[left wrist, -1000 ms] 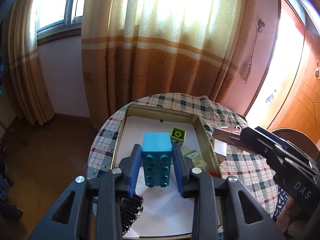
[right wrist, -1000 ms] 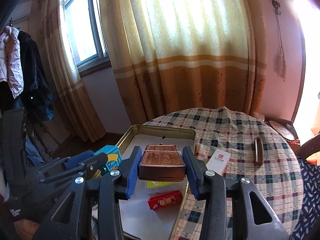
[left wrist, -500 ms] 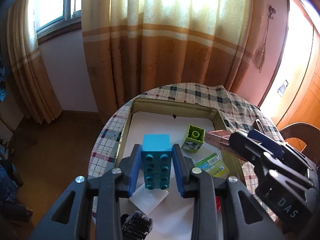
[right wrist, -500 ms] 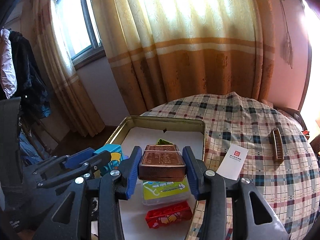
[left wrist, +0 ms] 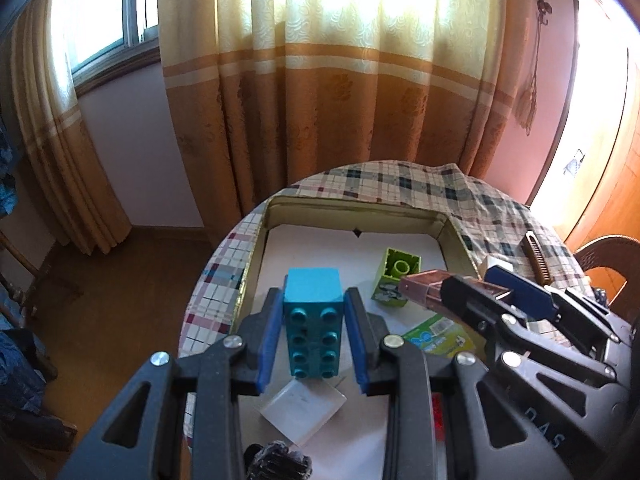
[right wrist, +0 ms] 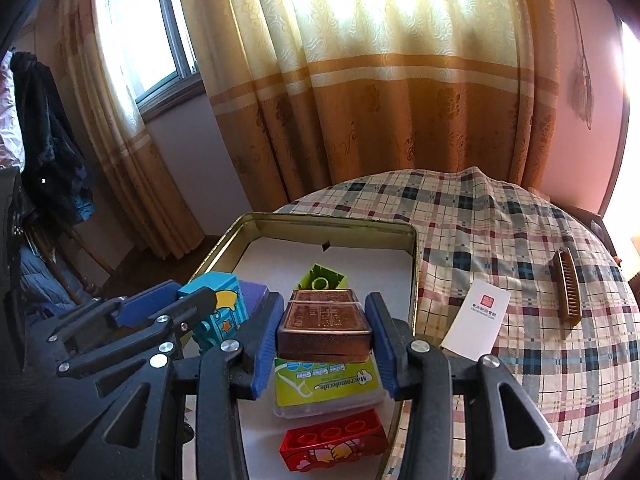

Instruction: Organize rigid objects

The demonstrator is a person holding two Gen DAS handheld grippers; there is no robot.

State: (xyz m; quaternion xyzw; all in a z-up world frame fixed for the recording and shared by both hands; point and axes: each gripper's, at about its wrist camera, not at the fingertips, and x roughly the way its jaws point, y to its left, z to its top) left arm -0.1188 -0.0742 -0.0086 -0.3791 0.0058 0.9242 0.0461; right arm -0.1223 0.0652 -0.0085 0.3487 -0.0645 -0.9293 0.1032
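In the left wrist view we see our left gripper (left wrist: 313,334) clamped on a teal studded plastic building brick (left wrist: 314,322), poised over the paper-lined gold metal tin (left wrist: 352,213) on the round table with the plaid cloth (left wrist: 432,188). A lime-green hollow plastic block (left wrist: 394,280) and a small white square dish (left wrist: 303,403) lie inside.

In the right wrist view our right gripper (right wrist: 325,338) grips a flat copper-brown metal case (right wrist: 325,330) above the same tin. Below it lie a green-labelled clear plastic box (right wrist: 326,390) and a red plastic brick (right wrist: 334,444). A white card (right wrist: 478,320) and a brown comb (right wrist: 568,290) rest on the cloth.
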